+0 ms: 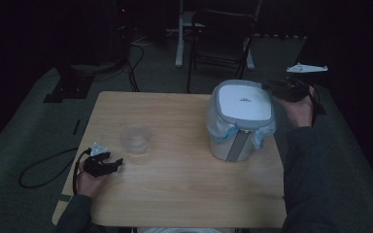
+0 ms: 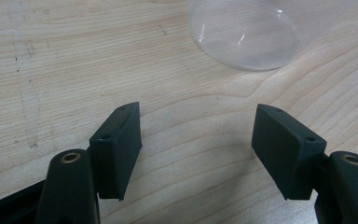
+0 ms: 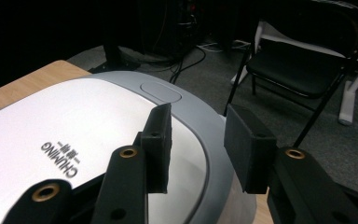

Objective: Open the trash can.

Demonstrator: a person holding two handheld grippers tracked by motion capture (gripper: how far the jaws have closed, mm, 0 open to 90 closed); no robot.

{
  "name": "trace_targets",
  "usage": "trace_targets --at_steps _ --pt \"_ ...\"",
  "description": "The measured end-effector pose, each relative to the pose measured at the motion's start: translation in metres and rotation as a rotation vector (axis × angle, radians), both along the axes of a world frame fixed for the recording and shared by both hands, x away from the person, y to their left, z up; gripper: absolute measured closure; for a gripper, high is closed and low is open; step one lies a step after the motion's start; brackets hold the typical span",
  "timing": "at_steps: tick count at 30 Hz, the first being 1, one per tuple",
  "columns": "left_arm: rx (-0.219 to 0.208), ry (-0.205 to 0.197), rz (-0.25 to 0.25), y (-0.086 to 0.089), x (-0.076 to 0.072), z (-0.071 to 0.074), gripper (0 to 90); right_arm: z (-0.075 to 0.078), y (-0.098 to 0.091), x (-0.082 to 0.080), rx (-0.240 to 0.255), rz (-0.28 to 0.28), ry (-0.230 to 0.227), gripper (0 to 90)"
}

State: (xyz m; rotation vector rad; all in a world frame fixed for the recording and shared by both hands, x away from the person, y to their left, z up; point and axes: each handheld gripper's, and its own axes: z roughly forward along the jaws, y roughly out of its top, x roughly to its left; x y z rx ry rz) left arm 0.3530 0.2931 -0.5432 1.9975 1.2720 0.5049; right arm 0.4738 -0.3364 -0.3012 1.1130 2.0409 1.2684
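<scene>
A wooden surface [image 1: 175,194] is carrying a lidded trash bin [image 1: 241,121] at its right side and a clear plastic cup [image 1: 136,139] toward its left, the two well apart. The bin is sitting upright with its grey-rimmed white lid [image 1: 245,101] closed, and a pale blue bag liner [image 1: 223,132] is spilling out from under the rim.

The left gripper [image 1: 108,164] is lying low near the surface's front-left corner, held by the person's left hand [image 1: 88,182]; its jaws are standing wide apart with nothing between them. In the left gripper view the cup [image 2: 243,32] is sitting just ahead of those jaws, apart from them, with bare wood grain [image 2: 74,60] below.

The right gripper [image 1: 271,87] is hovering at the bin's far right edge, held by the right hand [image 1: 300,110]. In the right gripper view its jaws are parted, straddling the lid's grey rim [image 3: 205,126] near a recessed push button [image 3: 161,91]; I cannot tell whether they are touching it. Printed lettering [image 3: 61,157] is showing on the lid. A black folding chair [image 3: 303,60] is standing on the floor beyond.
</scene>
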Motion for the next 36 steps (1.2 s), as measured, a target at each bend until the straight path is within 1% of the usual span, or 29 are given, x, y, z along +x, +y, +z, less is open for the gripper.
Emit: trace_targets --at_steps 1,2,3,5,6,9,10,11,14,16,17,21,22,23,26,28,30,35,36 --pt "-0.001 0.000 0.000 0.000 0.000 0.000 33.9 0.000 0.000 0.000 0.000 0.000 0.000 63.1" --pt "-0.001 0.000 -0.001 0.000 0.000 0.000 34.0 -0.001 0.004 0.006 -0.001 0.011 0.010 63.8" --pt "-0.002 0.000 -0.001 0.000 0.000 0.000 33.9 -0.002 0.005 0.009 -0.002 0.016 0.013 66.7" --pt "-0.002 0.000 -0.001 0.000 0.000 0.000 33.9 -0.003 0.007 0.011 0.000 0.023 0.019 66.7" --pt "-0.003 0.000 -0.001 0.000 0.000 0.000 33.9 -0.004 0.011 0.016 0.001 0.037 0.023 69.9" --pt "-0.004 0.000 -0.001 0.000 0.000 0.000 33.9 -0.006 0.014 0.024 0.004 0.056 0.040 73.4" --pt "-0.004 0.000 -0.001 0.000 0.000 0.000 33.9 -0.006 0.014 0.024 0.004 0.056 0.040 73.4" --pt "-0.005 0.001 -0.001 0.000 0.000 0.000 33.9 -0.006 0.015 0.029 0.008 0.062 0.050 75.7" --pt "-0.004 0.001 -0.002 0.000 0.000 0.000 33.9 -0.007 0.015 0.036 0.020 0.072 0.066 78.2" --pt "-0.003 0.000 -0.002 0.000 0.000 0.000 33.9 -0.007 0.016 0.038 0.021 0.071 0.072 78.7" --pt "-0.003 0.000 -0.003 0.000 0.000 0.000 33.9 -0.007 0.017 0.041 0.015 0.079 0.081 80.5" --pt "0.000 0.000 -0.003 0.000 0.000 0.000 33.9 -0.007 0.021 0.045 0.001 0.098 0.094 85.8" --pt "0.000 0.000 -0.003 0.000 0.000 0.000 33.9 -0.007 0.021 0.045 0.001 0.098 0.094 85.8" --pt "0.000 0.000 -0.003 0.000 0.000 0.000 33.9 -0.007 0.023 0.048 -0.007 0.111 0.103 89.7" --pt "0.001 0.000 -0.004 0.000 0.000 0.000 33.9 -0.007 0.025 0.052 -0.023 0.118 0.110 89.8" --pt "0.000 0.000 -0.004 0.000 0.000 0.000 33.9 -0.006 0.025 0.052 -0.022 0.122 0.112 89.9" --pt "0.001 -0.001 -0.004 0.000 0.000 0.000 33.9 -0.004 0.028 0.055 -0.038 0.135 0.118 89.8" --pt "0.001 -0.001 -0.004 0.000 0.000 0.000 33.9 -0.003 0.032 0.060 -0.057 0.147 0.138 89.9" --pt "0.001 -0.001 -0.004 0.000 0.000 0.000 33.9 -0.003 0.034 0.063 -0.068 0.149 0.152 89.9"
